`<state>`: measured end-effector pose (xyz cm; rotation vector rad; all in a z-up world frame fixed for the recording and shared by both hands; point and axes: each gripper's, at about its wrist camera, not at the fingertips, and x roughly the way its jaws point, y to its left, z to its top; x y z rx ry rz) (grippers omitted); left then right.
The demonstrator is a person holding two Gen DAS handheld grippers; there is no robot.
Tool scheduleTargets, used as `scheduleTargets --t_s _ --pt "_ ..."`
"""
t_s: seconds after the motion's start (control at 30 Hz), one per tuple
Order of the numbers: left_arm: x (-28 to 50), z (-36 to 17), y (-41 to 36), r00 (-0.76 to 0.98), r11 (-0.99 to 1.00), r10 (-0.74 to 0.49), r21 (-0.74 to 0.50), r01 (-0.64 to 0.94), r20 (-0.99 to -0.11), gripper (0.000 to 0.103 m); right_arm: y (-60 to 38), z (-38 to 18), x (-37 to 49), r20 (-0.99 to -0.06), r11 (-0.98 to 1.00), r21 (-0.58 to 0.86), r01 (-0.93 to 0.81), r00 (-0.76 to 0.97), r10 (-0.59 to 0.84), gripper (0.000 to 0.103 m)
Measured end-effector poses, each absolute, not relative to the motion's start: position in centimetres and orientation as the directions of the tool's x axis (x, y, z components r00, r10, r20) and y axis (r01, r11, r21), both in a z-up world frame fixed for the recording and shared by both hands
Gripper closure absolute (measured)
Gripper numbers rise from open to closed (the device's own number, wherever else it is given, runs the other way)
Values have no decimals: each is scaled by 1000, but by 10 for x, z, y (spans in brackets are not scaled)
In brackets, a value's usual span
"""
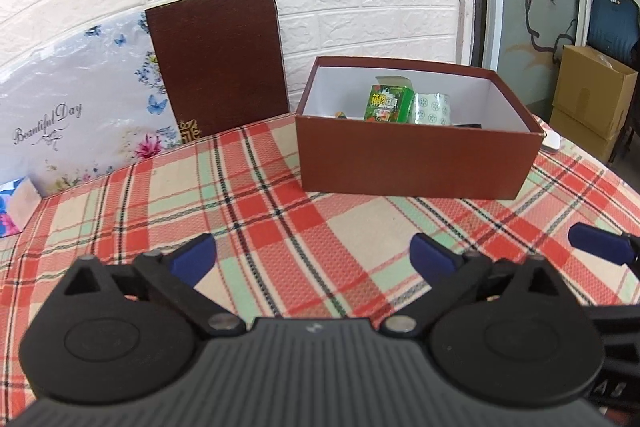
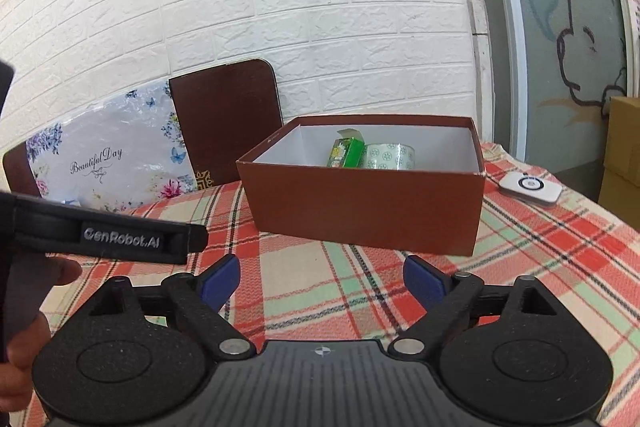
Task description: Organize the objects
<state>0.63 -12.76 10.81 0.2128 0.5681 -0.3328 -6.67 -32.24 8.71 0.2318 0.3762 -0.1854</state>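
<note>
A brown cardboard box (image 1: 416, 163) (image 2: 364, 207) with a white inside stands open on the plaid tablecloth. Inside it lean a green carton (image 1: 387, 103) (image 2: 346, 153) and a roll of clear printed tape (image 1: 432, 109) (image 2: 390, 157). My left gripper (image 1: 314, 255) hovers over the cloth in front of the box, jaws wide apart with nothing between them. My right gripper (image 2: 320, 281) is likewise open and empty, just short of the box's near wall. One blue fingertip of the right gripper (image 1: 600, 243) shows at the right edge of the left wrist view.
A brown lid (image 1: 218, 63) (image 2: 226, 119) leans against the white brick wall beside a floral "Beautiful Day" board (image 1: 80, 119) (image 2: 108, 163). A small white device (image 2: 528, 187) lies right of the box. Cardboard cartons (image 1: 592, 95) stand beyond the table. A hand (image 2: 24, 347) holds the left gripper's body.
</note>
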Motion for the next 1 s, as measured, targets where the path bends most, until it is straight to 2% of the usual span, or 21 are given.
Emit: scheduleTargets --t_s 0.23,0.47,0.77,1.0 --pt "-24 100 -111 803 940 -203 119 320 -561 0 -303 80 -89 -400 961 179 211 908 -125 11" --pt "-43 99 -108 840 943 -105 214 253 -532 0 -294 80 -102 -405 959 194 207 907 -114 8" --pt "-26 93 -101 810 957 -75 187 223 -582 0 -292 75 -79 -423 967 172 187 901 -98 7" --pt "-18 89 -103 797 958 -105 155 242 -595 0 -301 66 -68 -442 965 178 194 892 -98 6"
